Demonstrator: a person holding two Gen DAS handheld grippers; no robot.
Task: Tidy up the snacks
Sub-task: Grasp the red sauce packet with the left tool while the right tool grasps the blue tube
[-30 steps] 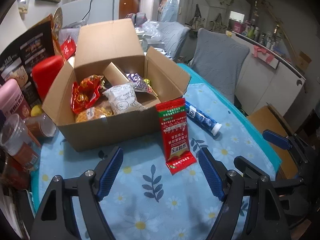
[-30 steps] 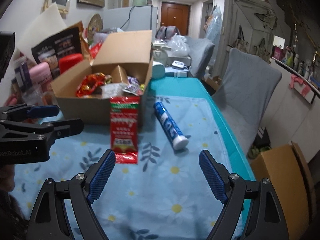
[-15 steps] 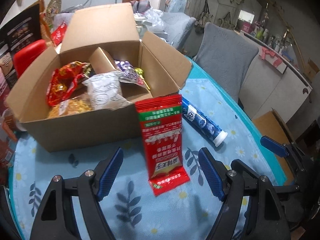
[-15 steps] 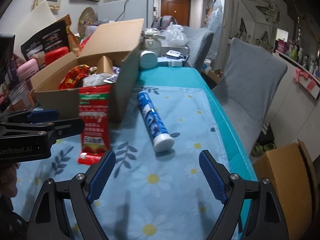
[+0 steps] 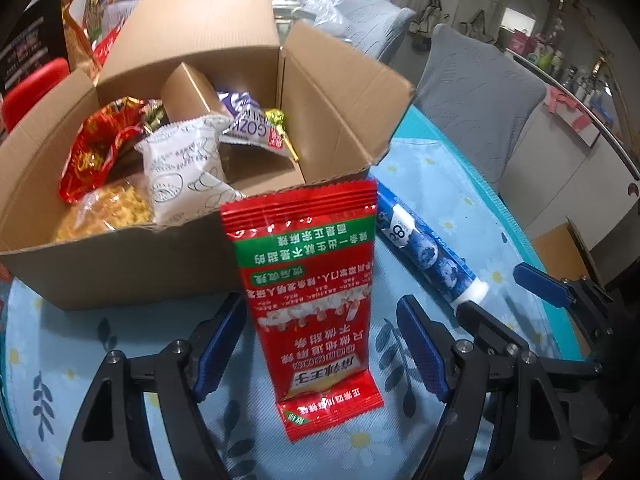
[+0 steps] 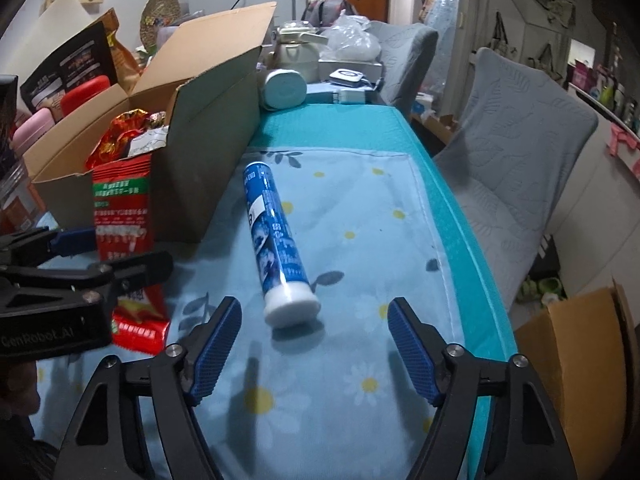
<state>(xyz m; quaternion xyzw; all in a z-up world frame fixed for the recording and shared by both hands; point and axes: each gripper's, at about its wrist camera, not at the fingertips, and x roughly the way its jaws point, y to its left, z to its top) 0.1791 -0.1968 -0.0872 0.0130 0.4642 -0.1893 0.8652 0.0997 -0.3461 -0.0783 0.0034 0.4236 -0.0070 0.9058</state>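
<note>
Now both grippers sit lower and nearer than a second ago — the left gripper (image 5: 320, 344) spread wide around the red snack packet (image 5: 308, 284) leaning on the cardboard box (image 5: 120, 272), untouched; the right gripper (image 6: 314, 344) closing before the blue tube (image 6: 276, 236), nothing between its pads.

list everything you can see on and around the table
box: 1, brown cardboard, open, left on the tablecloth
snack bags in the box: several, red, white, yellow, purple
red packet: 1, leaning on the box front
tube: 1, blue with white cap, lying right of the box
tablecloth: 1, light blue, daisy print
chair: 1, grey, right of the table
left gripper: jaws open either side of the red packet
right gripper: jaws closing, nothing between them, tube cap just ahead
</note>
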